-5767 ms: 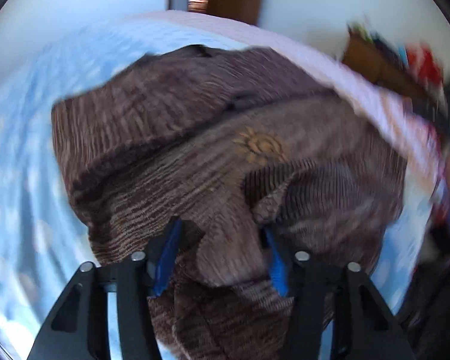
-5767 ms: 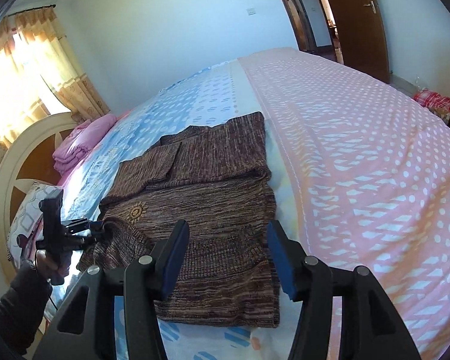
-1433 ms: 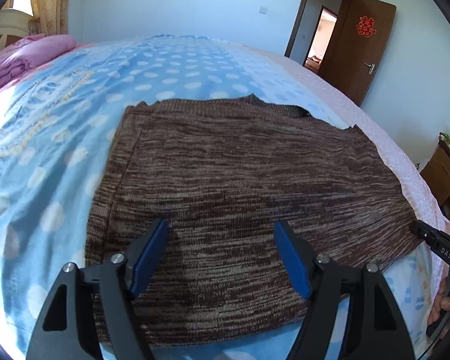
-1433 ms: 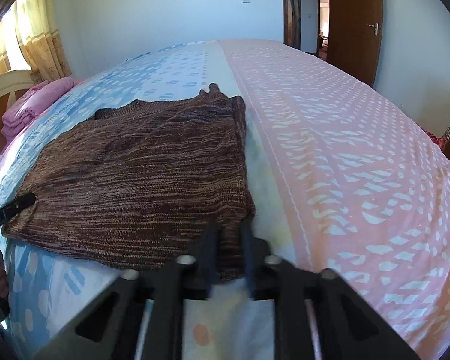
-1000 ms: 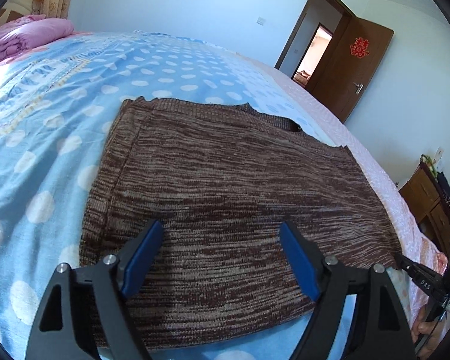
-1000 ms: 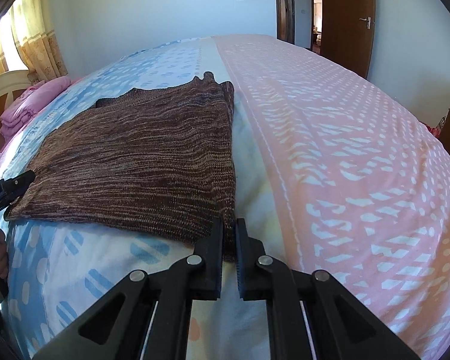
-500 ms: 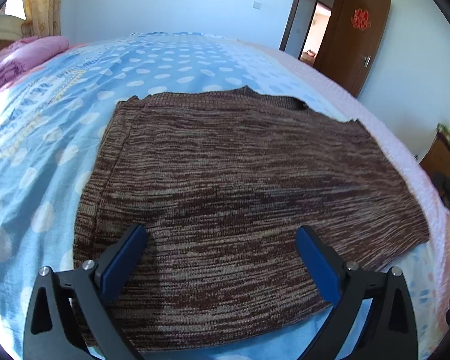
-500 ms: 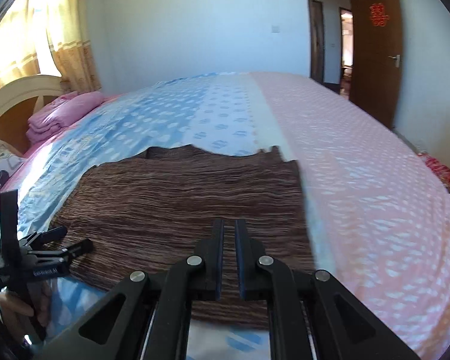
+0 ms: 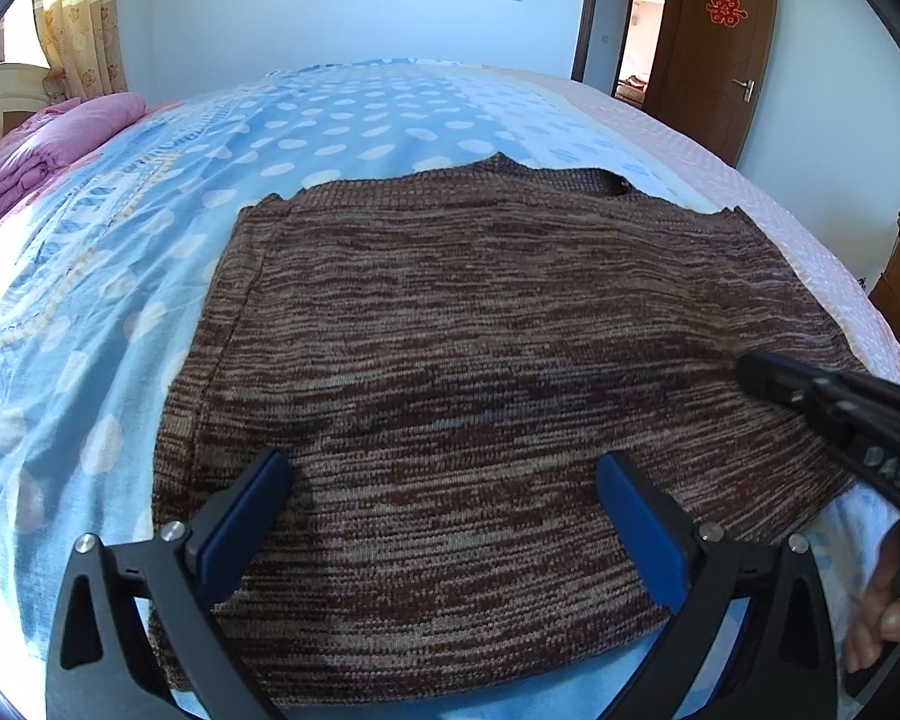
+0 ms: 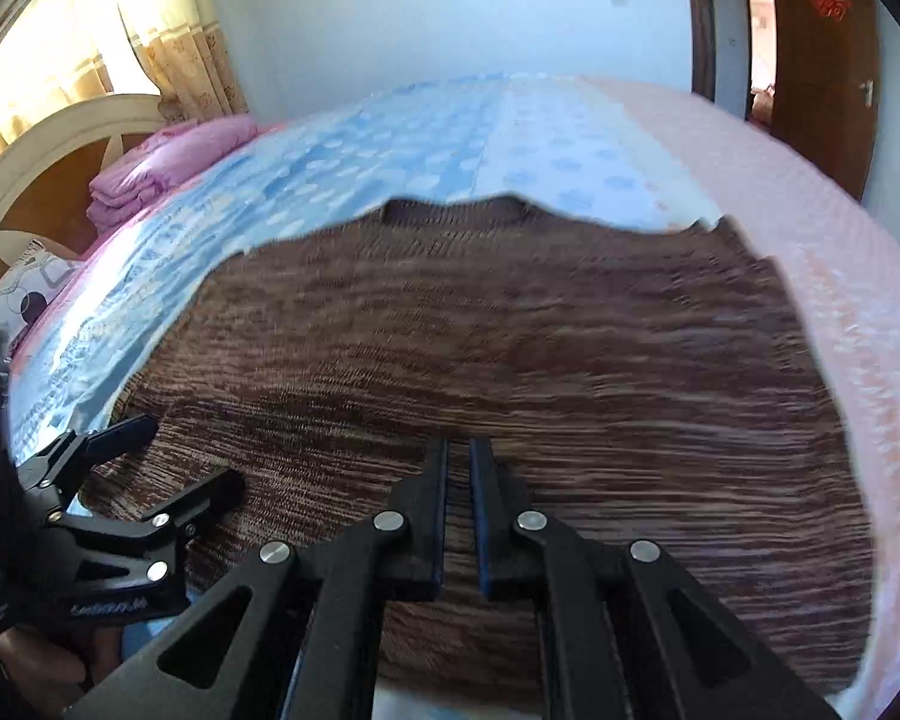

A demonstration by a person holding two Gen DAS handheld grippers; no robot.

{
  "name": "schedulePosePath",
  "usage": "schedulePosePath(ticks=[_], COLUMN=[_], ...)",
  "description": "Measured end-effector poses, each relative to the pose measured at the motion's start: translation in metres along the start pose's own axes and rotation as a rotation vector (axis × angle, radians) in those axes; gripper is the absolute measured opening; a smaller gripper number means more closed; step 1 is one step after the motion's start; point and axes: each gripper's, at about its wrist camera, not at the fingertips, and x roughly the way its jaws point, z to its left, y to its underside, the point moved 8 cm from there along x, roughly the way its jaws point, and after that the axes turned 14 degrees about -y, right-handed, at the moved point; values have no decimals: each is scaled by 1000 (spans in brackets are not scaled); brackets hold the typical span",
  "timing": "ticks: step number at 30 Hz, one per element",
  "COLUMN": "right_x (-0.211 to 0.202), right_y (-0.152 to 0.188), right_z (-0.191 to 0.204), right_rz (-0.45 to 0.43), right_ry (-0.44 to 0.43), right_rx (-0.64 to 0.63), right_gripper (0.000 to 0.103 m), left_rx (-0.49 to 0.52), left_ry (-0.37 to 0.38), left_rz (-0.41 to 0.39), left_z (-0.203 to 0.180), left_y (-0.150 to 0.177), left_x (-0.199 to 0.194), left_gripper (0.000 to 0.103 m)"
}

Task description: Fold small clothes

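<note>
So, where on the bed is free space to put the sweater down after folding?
Free: the pink side of the bed, between the brown sweater and the door; also the blue dotted sheet beyond its collar. Crowded: the near edge, where the left gripper and right gripper hang over the sweater.

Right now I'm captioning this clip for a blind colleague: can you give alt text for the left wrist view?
A brown knitted sweater lies folded flat on a blue polka-dot bedspread, with the open left gripper hovering over its near edge, nothing between its blue pads. The shut right gripper reaches in from the right over the sweater; a brown door stands open behind.
</note>
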Motion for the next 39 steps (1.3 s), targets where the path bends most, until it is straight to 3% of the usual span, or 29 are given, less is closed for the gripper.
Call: schedulePosePath(ticks=[4,6,8,9,12,16,19,21,23,25,27,30,32,34,37,39], right_x=[-41,-53,-52,-47,-54,-60,-58,-63,-60,-60,-59,-60,-60,-60,-60,-60], right_y=[4,11,22,32,33,34,34,36,36,36,36,37,37,37,37,37], right_z=[-34,-57,-78,-88,-93,-93,-89,-90,-92,-93,-93,-94,-94,-94,-94,-95], right_rz=[-50,-35,-6,12,-45,-68,-73,-80,-85,-89,-92,-95,-97,-98,-99,-99], right_ry=[171,247,269,262,201,199,197,186,176,167,163,158,156,152,150,147], right_rx=[-54,-40,1,19,44,43,41,48,54,60,63,66,67,68,69,71], right_gripper=[7,7,7,7,8,8,8,8,8,8,8,8,9,9,9,9], left_rx=[2,3,3,4,7,-9,-119,-266,-445,-561,-568,-483,-442,-432,-442,-465], left_ry=[-4,-4,-5,-6,-13,-25,-64,19,148,238,191,117,125,124,107,137], left_rz=[2,2,1,1,1,-4,-43,-55,-44,-25,-21,-32,-19,17,17,19], left_z=[0,-1,0,-1,-1,2,24,46,70,88,100,99,88,82,78,81], left_y=[0,0,0,0,0,-1,-1,1,3,-1,-12,-33,-44,-44,-41,-40], left_x=[0,0,1,1,1,-1,-13,-20,-22,-19,-14,-2,11,28,35,35], left_gripper=[103,103,103,103,103,103,103,103,103,103,103,99,84,76,74,74])
